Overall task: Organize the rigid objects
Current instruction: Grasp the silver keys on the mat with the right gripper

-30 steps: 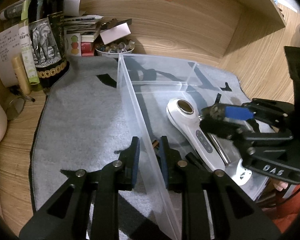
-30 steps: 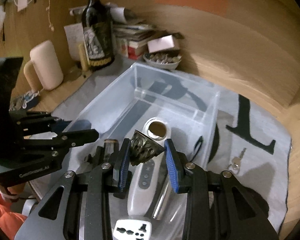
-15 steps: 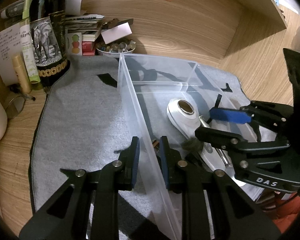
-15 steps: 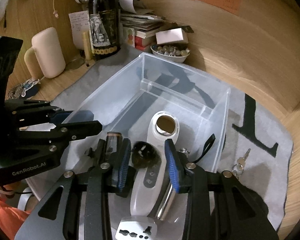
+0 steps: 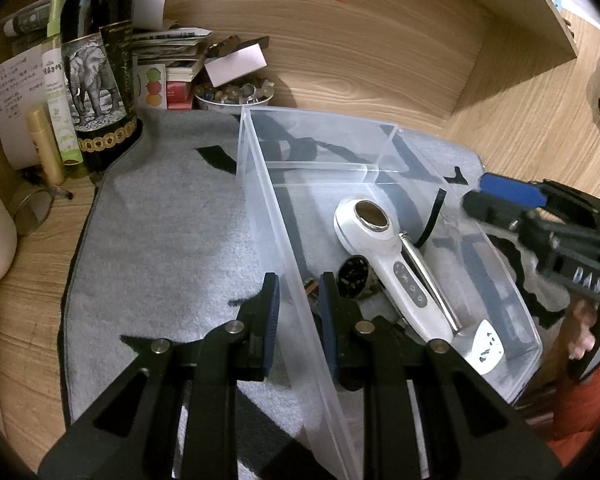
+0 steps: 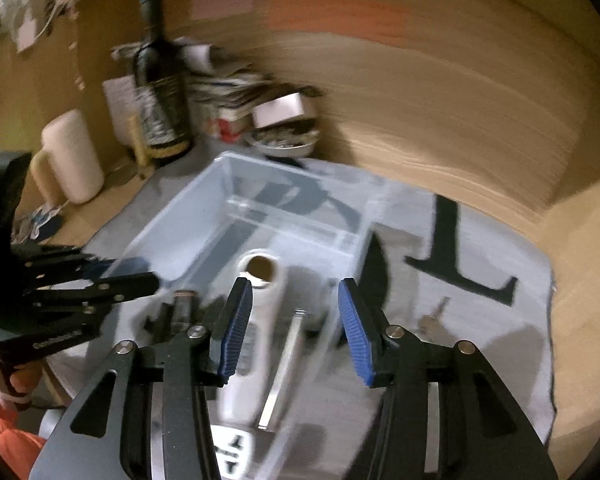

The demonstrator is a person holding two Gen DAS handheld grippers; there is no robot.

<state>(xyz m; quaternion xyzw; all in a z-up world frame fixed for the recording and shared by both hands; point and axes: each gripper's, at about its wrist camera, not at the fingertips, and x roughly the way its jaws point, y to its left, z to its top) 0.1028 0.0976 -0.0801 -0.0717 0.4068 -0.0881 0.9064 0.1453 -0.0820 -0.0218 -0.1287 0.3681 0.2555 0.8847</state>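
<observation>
White handheld device (image 5: 384,254) (face up) lies inside clear bin (image 5: 260,184).

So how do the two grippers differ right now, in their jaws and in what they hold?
1. The left gripper is shut on the bin, clamping its near wall; the right gripper holds nothing.
2. The left gripper's jaws stand narrow; the right gripper's jaws are wide and opening.
3. The left gripper sits at the bin's wall; the right gripper hangs above the white device, apart from it.
Both have black fingers with blue pads and point down toward the bin.
</observation>
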